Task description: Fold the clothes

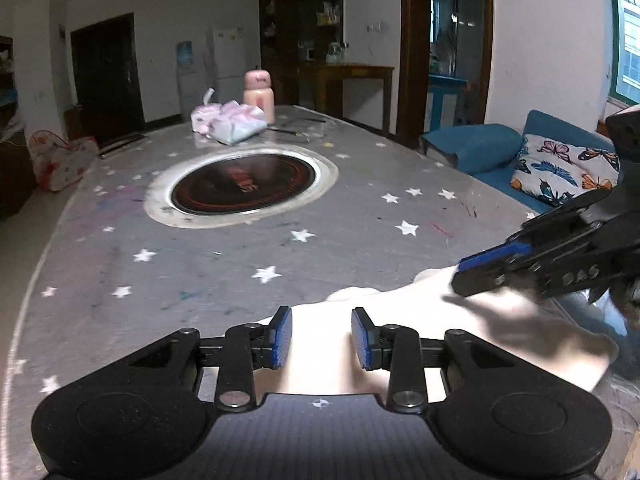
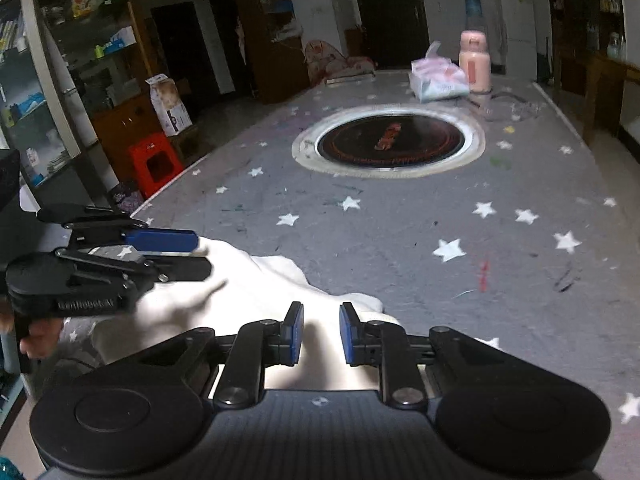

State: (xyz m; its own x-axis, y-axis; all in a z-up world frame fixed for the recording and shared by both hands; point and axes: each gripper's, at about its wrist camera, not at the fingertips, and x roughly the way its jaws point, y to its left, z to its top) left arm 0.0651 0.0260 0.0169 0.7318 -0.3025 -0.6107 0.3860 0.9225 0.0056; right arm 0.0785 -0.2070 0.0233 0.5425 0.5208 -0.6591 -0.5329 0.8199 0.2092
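We see the white cloth garment [image 1: 360, 344] beneath our left gripper [image 1: 322, 338], jaws parted, right gripper [image 2: 321, 334] likewise parted over it, grey star-printed table [image 1: 240, 248].

Grey table cover [image 1: 200, 272] printed with white stars, scribbled with coloured marks. Cream-white cloth garment [image 1: 320, 352], plain. Black two-finger grippers, blue pads [image 1: 283, 334]. Round black inset hob [image 1: 244, 184], red markings, silver rim. Pink bottle [image 1: 259, 96]. Blue sofa [image 1: 472, 148], butterfly-patterned cushion [image 1: 560, 168].

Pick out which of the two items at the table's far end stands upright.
The pink bottle stands upright with a rounded cap. The tissue pack touching it on the left lies flat and crumpled, a tissue poking up from it.
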